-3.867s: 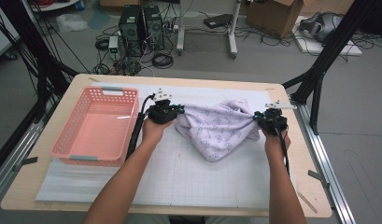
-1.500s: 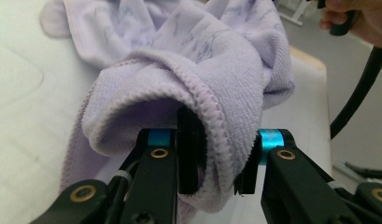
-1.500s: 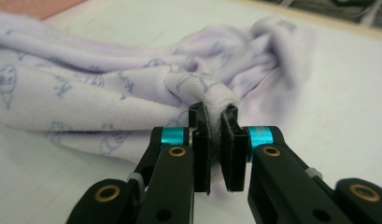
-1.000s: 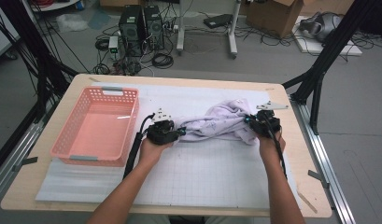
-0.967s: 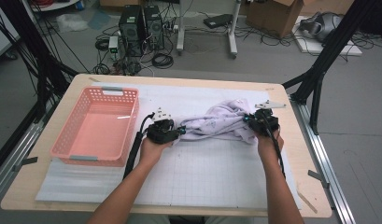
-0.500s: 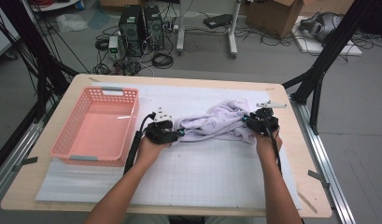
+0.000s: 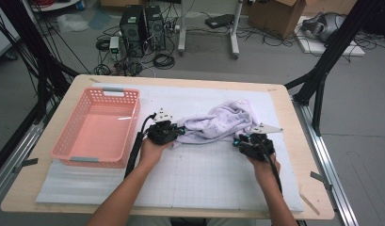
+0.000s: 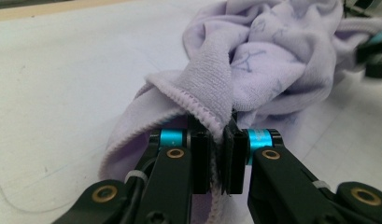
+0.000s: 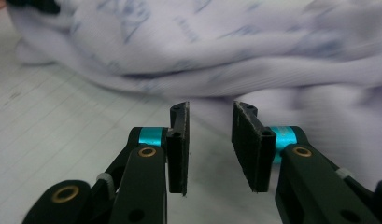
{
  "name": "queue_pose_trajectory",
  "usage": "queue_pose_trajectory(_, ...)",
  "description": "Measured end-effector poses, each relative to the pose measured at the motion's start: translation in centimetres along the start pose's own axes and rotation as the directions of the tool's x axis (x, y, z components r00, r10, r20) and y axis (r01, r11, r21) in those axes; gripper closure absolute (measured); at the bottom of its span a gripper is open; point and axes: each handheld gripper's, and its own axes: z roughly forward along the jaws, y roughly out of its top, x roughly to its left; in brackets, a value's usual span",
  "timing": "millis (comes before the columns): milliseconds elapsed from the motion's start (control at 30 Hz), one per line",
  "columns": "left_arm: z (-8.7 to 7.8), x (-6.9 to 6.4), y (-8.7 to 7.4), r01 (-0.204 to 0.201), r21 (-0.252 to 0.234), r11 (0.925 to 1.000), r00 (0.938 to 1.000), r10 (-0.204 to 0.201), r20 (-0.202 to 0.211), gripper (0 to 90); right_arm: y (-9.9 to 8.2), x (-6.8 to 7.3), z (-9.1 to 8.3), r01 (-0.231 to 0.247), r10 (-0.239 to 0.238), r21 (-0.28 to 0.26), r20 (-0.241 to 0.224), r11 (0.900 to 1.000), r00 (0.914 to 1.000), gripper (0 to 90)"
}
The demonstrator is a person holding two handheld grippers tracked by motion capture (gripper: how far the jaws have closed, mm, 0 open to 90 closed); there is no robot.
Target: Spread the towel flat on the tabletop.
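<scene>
The left hand-held gripper (image 8: 215, 154) is clamped on the hemmed edge of a lilac towel (image 8: 272, 60); its jaws have just been closing, and in the left gripper view the stitched hem is pinched flat between the two black pads. From above, this left hand-held gripper (image 7: 177, 132) sits near the middle of the bench (image 7: 293, 122), just beside the right-hand wall of a pink plastic basket (image 7: 68, 141), with the person's left hand (image 7: 152, 149) wrapped around its body.

The towel (image 7: 218, 123) lies bunched in a soft heap (pale purple with a faint darker print) on the white gridded mat (image 7: 195, 174), between the two hands and somewhat towards the bench's far right corner. One end of it trails to the left gripper.

The right hand-held gripper (image 7: 237, 141) rests low at the near right edge of the heap, held by the right hand (image 7: 264, 165). In the right gripper view the right hand-held gripper (image 9: 210, 140) has its jaws partly apart with a clear gap and no cloth between the pads; the towel (image 9: 226, 51) lies just ahead of them, slightly blurred.

The basket stands empty along the bench's left side.
</scene>
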Motion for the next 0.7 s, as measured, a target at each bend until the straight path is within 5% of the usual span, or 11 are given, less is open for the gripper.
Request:
queue_pose_trajectory(200,-0.1,-0.2,0.1,0.011,-0.007,0.9999,0.9998,-0.011,0.016,84.3,0.3,2.1,4.4,-0.057,0.06,0.037,-0.096,0.9977,0.9935,54.3)
queue_pose_trajectory(300,-0.3,-0.2,0.1,0.01,-0.004,0.9999,0.9996,-0.01,0.025,84.3,1.0,2.9,6.3,-0.075,0.078,0.035,-0.069,0.9966,0.9946,54.1)
queue_pose_trajectory(400,-0.4,-0.3,0.2,0.002,-0.006,1.0,0.9993,-0.002,0.038,84.3,1.2,3.1,7.2,-0.072,0.073,0.049,-0.019,0.9962,0.9972,67.1)
queue_pose_trajectory(500,-0.8,-0.5,0.3,-0.002,-0.011,0.9999,0.9985,0.003,0.054,84.2,1.3,2.8,7.1,-0.018,0.019,0.049,-0.023,0.9986,0.9996,84.4)
queue_pose_trajectory(700,-2.3,-1.4,0.7,-0.015,-0.044,0.9989,0.9932,0.02,0.115,84.0,0.7,2.8,2.6,0.05,-0.048,0.014,-0.087,0.9987,0.995,86.1)
